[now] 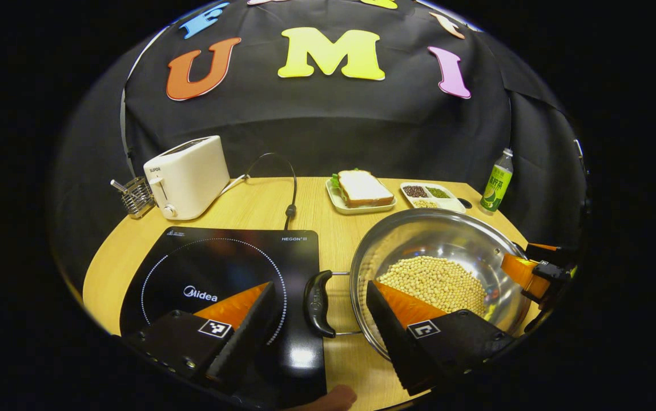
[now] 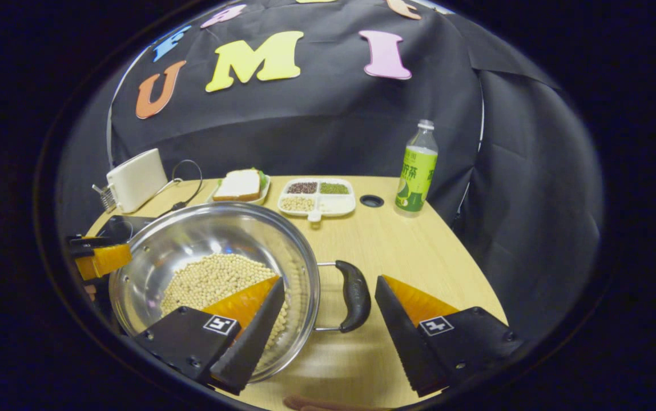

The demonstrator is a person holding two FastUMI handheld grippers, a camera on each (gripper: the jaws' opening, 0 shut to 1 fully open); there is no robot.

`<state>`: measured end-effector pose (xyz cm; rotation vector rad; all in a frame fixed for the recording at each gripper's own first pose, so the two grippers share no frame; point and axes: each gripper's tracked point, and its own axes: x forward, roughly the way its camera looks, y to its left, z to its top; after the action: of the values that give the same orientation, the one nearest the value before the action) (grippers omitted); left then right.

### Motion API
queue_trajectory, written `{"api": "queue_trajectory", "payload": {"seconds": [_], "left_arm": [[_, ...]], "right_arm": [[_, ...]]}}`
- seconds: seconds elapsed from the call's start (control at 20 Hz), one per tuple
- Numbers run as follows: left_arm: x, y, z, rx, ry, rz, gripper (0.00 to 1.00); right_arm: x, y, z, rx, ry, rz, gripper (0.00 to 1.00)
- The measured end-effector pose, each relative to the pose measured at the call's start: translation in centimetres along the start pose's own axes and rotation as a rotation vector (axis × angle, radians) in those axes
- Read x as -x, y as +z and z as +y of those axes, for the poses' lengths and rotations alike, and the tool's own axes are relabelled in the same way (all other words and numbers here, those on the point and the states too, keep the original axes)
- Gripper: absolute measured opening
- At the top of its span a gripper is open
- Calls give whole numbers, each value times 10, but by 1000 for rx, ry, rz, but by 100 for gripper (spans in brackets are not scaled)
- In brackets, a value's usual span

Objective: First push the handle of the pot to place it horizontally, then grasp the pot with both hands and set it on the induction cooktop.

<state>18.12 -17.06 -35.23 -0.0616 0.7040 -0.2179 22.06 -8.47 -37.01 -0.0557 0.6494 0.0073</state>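
Straddling each side handle, your fingers stand spread and grip nothing yet. The pot (image 1: 436, 268), holding soybeans (image 1: 433, 282), sits on the tabletop (image 1: 328, 211) just right of the induction cooktop (image 1: 219, 274), so the lift looks short. Your left gripper (image 1: 319, 319) brackets the left handle (image 1: 317, 302); your right gripper (image 2: 328, 319) brackets the right handle (image 2: 355, 295). Both point forward, low, roughly level. Judgement: close next.

The pot (image 2: 213, 240) is shiny silver, with pale yellow beans (image 1: 436, 282) inside and black handles (image 2: 355, 295). The cooktop (image 1: 219, 268) is black with a white dotted ring. The toaster (image 1: 188, 177) is cream. The bottle (image 2: 416, 171) is green. The table (image 2: 396, 240) is light wood.
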Motion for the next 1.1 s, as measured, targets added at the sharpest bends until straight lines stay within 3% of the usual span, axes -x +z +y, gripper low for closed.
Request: {"api": "queue_trajectory", "payload": {"seconds": [0.1,0.15,0.2,0.25,0.3,0.35,0.4,0.45,0.5,0.55,0.6,0.65,0.7,1.1], "left_arm": [[-4,-3,-9,8,-28,15,85],[-4,-4,-9,0,-22,20,72],[-7,-4,-6,-13,-10,23,69],[-5,-5,-5,-10,-12,24,65],[-8,-5,-5,3,-10,19,73],[-7,-5,-5,17,-9,17,62],[-8,-7,-5,27,-11,18,61],[-6,-6,-4,28,-13,15,61],[-7,-7,-6,22,-15,11,71],[-5,-6,-6,15,-17,8,61],[-7,-9,-7,16,-20,6,61],[-5,-8,-7,17,-23,7,71],[-9,-10,-6,17,-25,12,61],[-14,-3,-7,-4,-25,-28,61]], "right_arm": [[-5,0,-4,-37,7,-1,94],[-7,-3,-10,-31,-10,9,87],[-9,-3,-15,-27,-29,10,93],[-8,-3,-16,-29,-34,7,88],[-7,-4,-11,-44,-9,7,91],[-6,-3,-7,-67,14,-3,87],[-6,-3,-7,-88,16,-3,72],[-6,-4,-8,-90,20,-3,68],[-7,-4,-8,-94,17,-6,66],[-9,-3,-9,-93,16,-9,68],[-10,-4,-8,-95,17,-5,68],[-12,-5,-8,-97,18,0,68],[-13,-6,-8,-100,18,13,68],[-16,-4,-8,-132,16,45,65]]}}
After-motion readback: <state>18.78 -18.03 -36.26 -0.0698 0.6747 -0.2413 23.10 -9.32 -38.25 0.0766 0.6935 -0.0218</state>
